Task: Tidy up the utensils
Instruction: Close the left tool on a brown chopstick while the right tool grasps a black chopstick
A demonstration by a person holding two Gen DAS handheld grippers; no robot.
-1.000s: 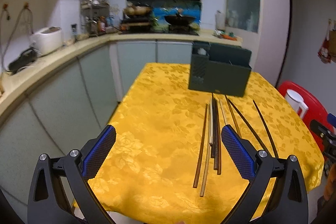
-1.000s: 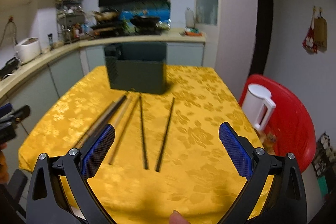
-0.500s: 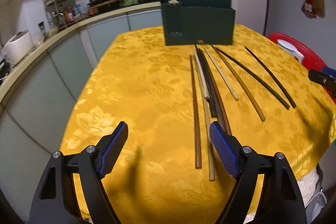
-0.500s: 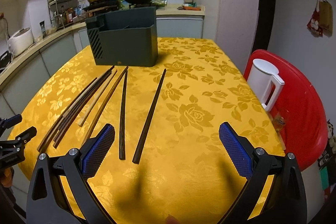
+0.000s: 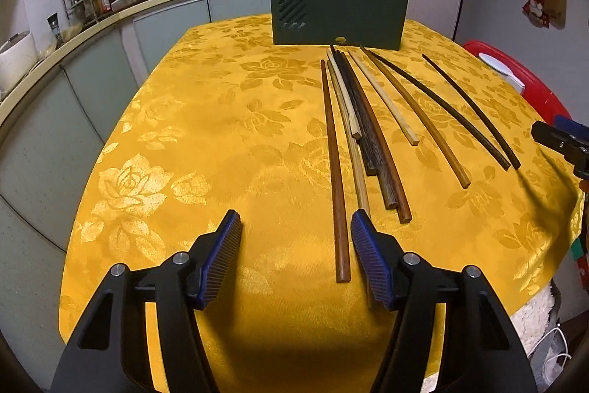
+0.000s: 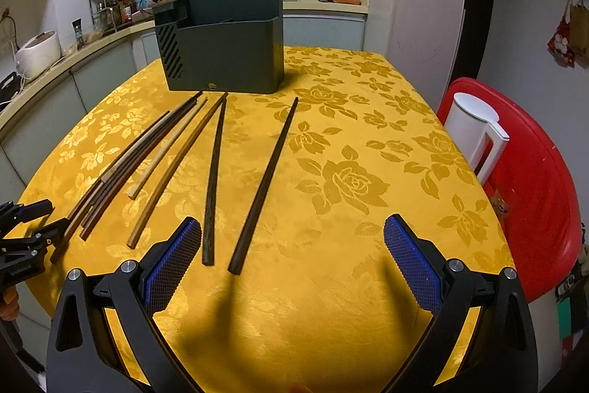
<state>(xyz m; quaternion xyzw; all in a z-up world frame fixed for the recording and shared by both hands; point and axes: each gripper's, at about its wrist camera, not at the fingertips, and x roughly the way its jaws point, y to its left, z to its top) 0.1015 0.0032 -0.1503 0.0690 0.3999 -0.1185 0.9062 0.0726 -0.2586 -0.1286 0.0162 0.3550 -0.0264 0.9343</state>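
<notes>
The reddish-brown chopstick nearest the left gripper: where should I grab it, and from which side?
Take the reddish-brown chopstick at its thick near end, from above, straddling it crosswise. It lies flat, apart from the bundle, between the closing left gripper's pads, untouched.

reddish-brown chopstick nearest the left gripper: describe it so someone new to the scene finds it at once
Start at the dark green utensil holder at the far end of the yellow tablecloth; a fan of chopsticks runs from its base toward the camera. The reddish-brown chopstick is the outermost one on the bare-cloth side. Unlike its paler neighbour, it is an even red-brown, and its near end comes closest, between the closing fingers of the left gripper.
</notes>
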